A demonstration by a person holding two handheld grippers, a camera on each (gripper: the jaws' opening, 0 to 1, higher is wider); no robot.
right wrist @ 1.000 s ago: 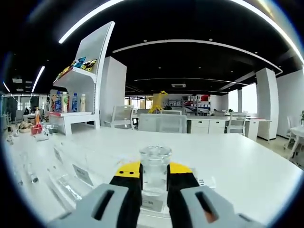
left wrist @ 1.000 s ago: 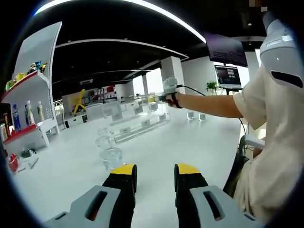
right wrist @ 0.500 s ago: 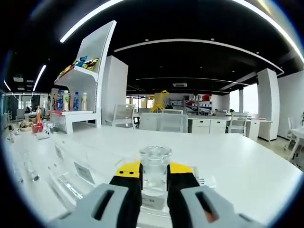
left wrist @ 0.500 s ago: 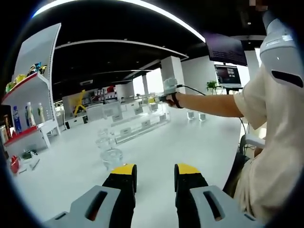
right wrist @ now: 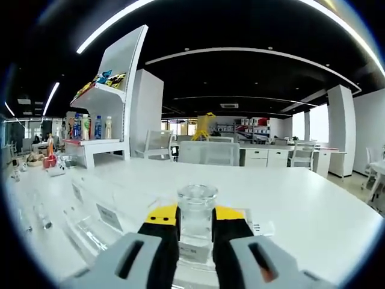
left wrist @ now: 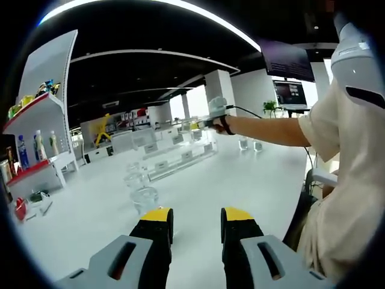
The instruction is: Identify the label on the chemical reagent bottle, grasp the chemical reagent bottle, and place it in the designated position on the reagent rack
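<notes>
A wide white table (left wrist: 228,180) runs across both views, and everything else can be placed from it. At the table's far left edge stands a tall white shelf unit (right wrist: 111,84) with coloured drink bottles (right wrist: 90,127) on its ledge and bright packets on the level above. The same unit appears at the left of the left gripper view (left wrist: 42,114).

A person (left wrist: 349,156) in a pale short-sleeved top stands at the table's right side in the left gripper view, one arm (left wrist: 264,129) stretched out over the table. That arm carries the right gripper (left wrist: 207,120) out to a clear plastic rack (left wrist: 177,153) lying lengthwise on the table, with small white label cards along its front. In the right gripper view the rack (right wrist: 90,223) sits on the table just to the left of and below the jaws, one label card (right wrist: 109,217) facing the camera.

The right gripper (right wrist: 195,224) is closed on a clear glass bottle (right wrist: 196,217), its yellow-tipped jaws pressing either side of the bottle's body, the round mouth rising above them. The bottle is upright over the table, at the rack's near end.

Near the middle of the table, several more clear glass bottles (left wrist: 143,195) stand in a short line just beyond the left gripper (left wrist: 195,221). Its jaws stand apart and hold nothing, above bare table.
</notes>
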